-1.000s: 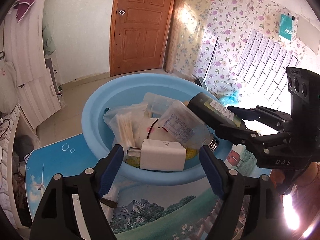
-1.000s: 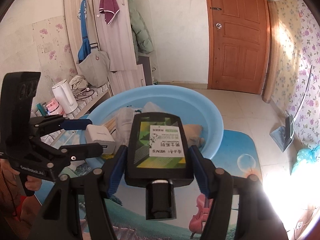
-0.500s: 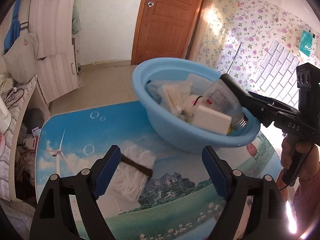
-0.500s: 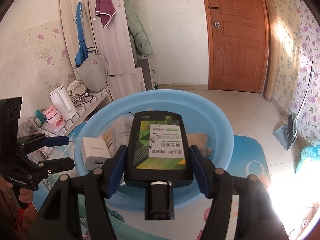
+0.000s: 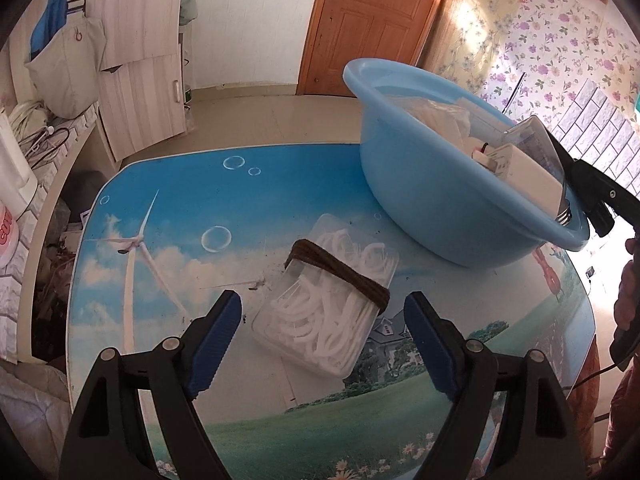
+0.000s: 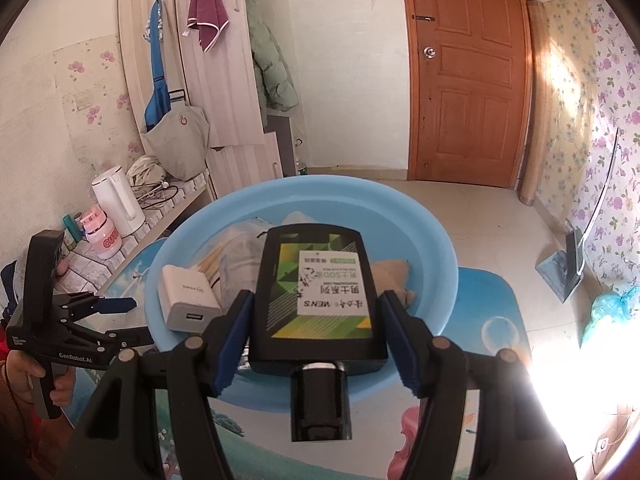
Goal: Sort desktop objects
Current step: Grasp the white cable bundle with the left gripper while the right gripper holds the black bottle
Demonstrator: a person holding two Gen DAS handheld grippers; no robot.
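My right gripper (image 6: 316, 324) is shut on a black bottle (image 6: 316, 296) with a green and white label, cap toward the camera, held over the near rim of a light blue basin (image 6: 432, 240). The basin holds a white charger block (image 6: 186, 296), plastic bags and a beige pouch (image 6: 394, 274). My left gripper (image 5: 322, 316) is open and empty, low over the table just in front of a clear plastic box (image 5: 328, 300) of white floss picks with a brown band around it. The basin (image 5: 440, 200) stands to the right of that box.
The table top (image 5: 180, 208) carries a printed sky and meadow picture. A white kettle (image 6: 118, 200) and a pink jar (image 6: 102, 236) stand on a side shelf at the left. A wooden door (image 6: 468, 76) is behind. Bright glare covers the right edge.
My left gripper has let go of the white charger in the basin, pulled back left and come down to the floss box. My right gripper has moved slightly closer over the basin, still holding the bottle.
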